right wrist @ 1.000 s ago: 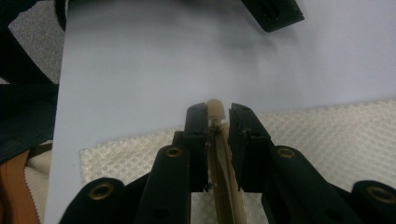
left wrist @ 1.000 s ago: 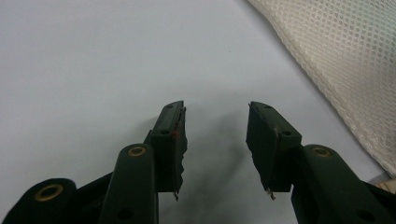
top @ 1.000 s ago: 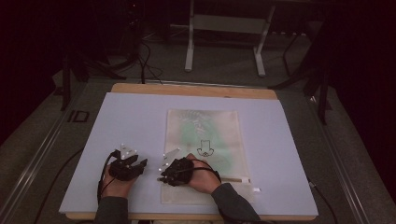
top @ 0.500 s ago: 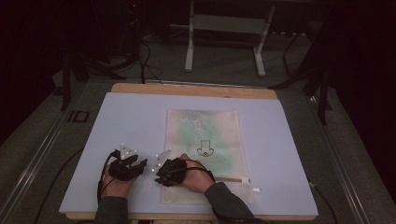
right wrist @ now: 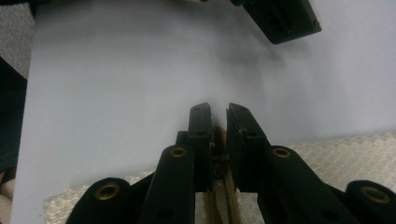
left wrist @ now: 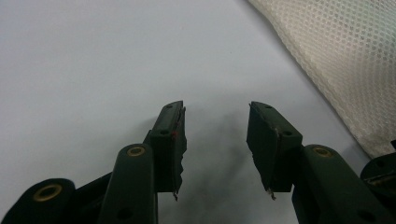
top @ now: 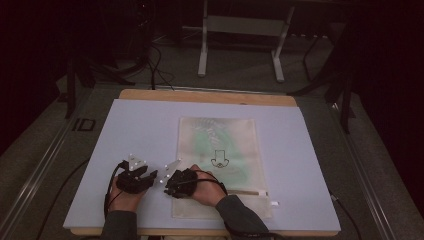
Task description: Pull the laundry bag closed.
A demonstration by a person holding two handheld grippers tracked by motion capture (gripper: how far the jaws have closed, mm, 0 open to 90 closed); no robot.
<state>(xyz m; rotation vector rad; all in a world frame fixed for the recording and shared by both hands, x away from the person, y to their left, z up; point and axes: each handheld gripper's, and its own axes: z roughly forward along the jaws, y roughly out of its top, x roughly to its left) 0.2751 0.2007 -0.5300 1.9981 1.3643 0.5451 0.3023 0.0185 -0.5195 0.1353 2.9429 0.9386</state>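
The right gripper (right wrist: 217, 122) has slid left to the mesh bag's (top: 235, 150) edge, jaws just closing on its zipper (right wrist: 219, 186); the left gripper (left wrist: 215, 135) gapes empty over the bench (top: 140, 125).

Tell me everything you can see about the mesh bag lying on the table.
The mesh bag is a flat, cream-white pouch of fine netting, with something green and a small dark print showing through it. It lies flat on the pale table, long side pointing away from the person. A tan zipper runs across its near end. The right tongs, whose jaws have just been closing, pinch the zipper's end at the bag's near left corner.
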